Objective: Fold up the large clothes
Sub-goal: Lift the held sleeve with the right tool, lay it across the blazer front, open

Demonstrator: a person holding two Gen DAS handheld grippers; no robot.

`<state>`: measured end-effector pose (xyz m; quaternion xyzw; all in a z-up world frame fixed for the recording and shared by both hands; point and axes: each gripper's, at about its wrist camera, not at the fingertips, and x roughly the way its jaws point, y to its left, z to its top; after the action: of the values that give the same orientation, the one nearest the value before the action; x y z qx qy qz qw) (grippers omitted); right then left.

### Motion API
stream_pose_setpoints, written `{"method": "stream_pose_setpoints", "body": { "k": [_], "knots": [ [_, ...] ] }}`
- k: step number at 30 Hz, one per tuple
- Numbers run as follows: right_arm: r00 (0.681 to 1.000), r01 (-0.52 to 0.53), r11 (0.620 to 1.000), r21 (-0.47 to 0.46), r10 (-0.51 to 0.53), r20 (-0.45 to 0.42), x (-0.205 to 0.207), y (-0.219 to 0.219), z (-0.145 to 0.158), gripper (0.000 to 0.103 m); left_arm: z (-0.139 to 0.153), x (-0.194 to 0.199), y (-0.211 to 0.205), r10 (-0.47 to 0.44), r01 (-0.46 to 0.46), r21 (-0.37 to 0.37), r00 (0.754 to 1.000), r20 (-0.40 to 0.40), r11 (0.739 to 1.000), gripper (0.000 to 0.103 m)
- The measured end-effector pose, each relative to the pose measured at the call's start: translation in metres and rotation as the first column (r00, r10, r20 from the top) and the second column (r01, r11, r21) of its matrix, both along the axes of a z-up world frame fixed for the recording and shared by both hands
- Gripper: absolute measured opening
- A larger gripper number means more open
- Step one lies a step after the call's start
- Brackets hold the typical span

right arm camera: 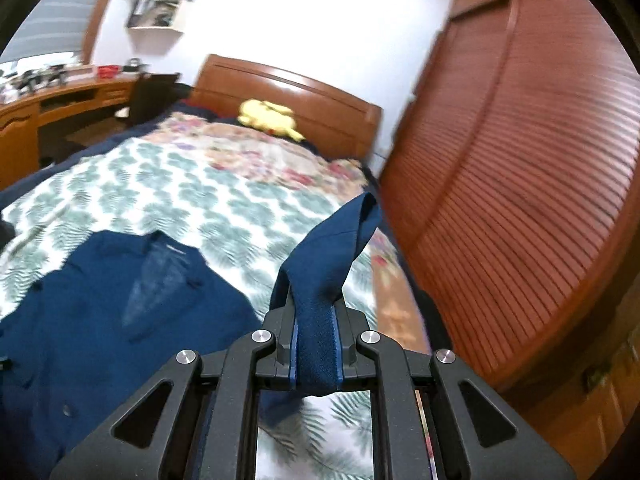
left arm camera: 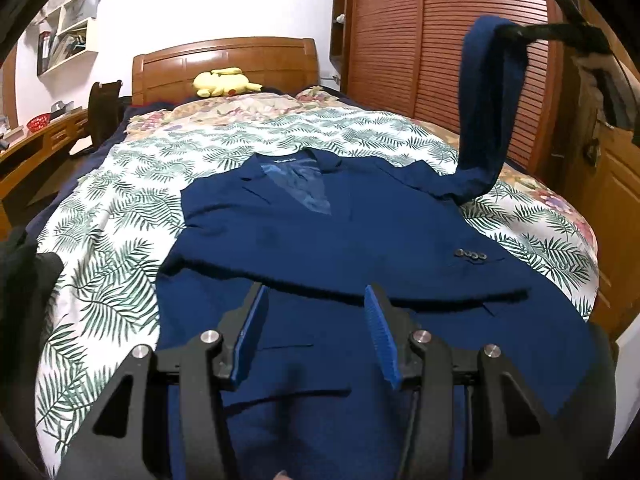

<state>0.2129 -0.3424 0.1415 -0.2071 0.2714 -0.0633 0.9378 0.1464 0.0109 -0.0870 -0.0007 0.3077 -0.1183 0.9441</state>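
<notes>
Both grippers are in play over a bed. Left gripper (left arm camera: 316,300) hangs low above the lower front of the navy blazer (left arm camera: 320,240), its two blue-padded fingers (left arm camera: 380,320) spread well apart with nothing between them; whether the tips touch the cloth cannot be told. Right gripper (right arm camera: 316,340) is clamped on the end of the blazer's sleeve (right arm camera: 328,264), the cloth pinched between its blue pads and bunching out past the fingertips.

Seen from the left wrist camera, the right gripper (left arm camera: 504,34) shows as a dark shape high at the upper right, with the sleeve (left arm camera: 488,112) hanging down from it in a long band to the blazer's shoulder on the bed. The rest of the blazer lies flat and face up, collar toward the headboard, lapels open on a lighter blue lining (left arm camera: 298,184). The other sleeve lies folded across the front, its row of cuff buttons (left arm camera: 470,255) facing up.

Under the garment spreads a white quilt with green leaf print (left arm camera: 112,272), and beyond it a floral cover (left arm camera: 240,108) runs up to the wooden headboard (left arm camera: 224,60). A yellow plush toy (left arm camera: 224,80) rests against the headboard. Slatted wooden wardrobe doors (left arm camera: 400,40) stand along the right side of the bed. On the left are a wooden desk (right arm camera: 72,96) and white wall shelves (left arm camera: 72,24).
</notes>
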Motion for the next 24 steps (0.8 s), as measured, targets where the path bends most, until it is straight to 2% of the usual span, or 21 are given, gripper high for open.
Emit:
{"method": "stream_pose_setpoints", "body": {
  "k": [7, 14, 20, 24],
  "knots": [
    [0.990, -0.141, 0.990, -0.007, 0.142, 0.008, 0.016, 0.077, 0.002, 0.010, 0.002, -0.009, 0.017, 0.027, -0.027, -0.007, 1.000, 0.008, 1.000, 0.049],
    [0.948, -0.320, 0.948, 0.004, 0.320, 0.000, 0.002, 0.155, -0.005, 0.010, 0.005, -0.013, 0.028, 0.046, -0.046, -0.012, 0.999, 0.016, 0.999, 0.049],
    [0.914, -0.399, 0.917, 0.021, 0.399, -0.077, -0.010, 0.195, -0.037, 0.010, 0.007, -0.018, 0.037, 0.061, -0.061, -0.020, 0.998, 0.027, 0.998, 0.049],
    [0.899, -0.414, 0.909, 0.042, 0.416, -0.141, -0.016, 0.202, -0.064, 0.010, 0.008, -0.019, 0.044, 0.076, -0.075, -0.030, 0.997, 0.029, 0.997, 0.050]
  ]
}}
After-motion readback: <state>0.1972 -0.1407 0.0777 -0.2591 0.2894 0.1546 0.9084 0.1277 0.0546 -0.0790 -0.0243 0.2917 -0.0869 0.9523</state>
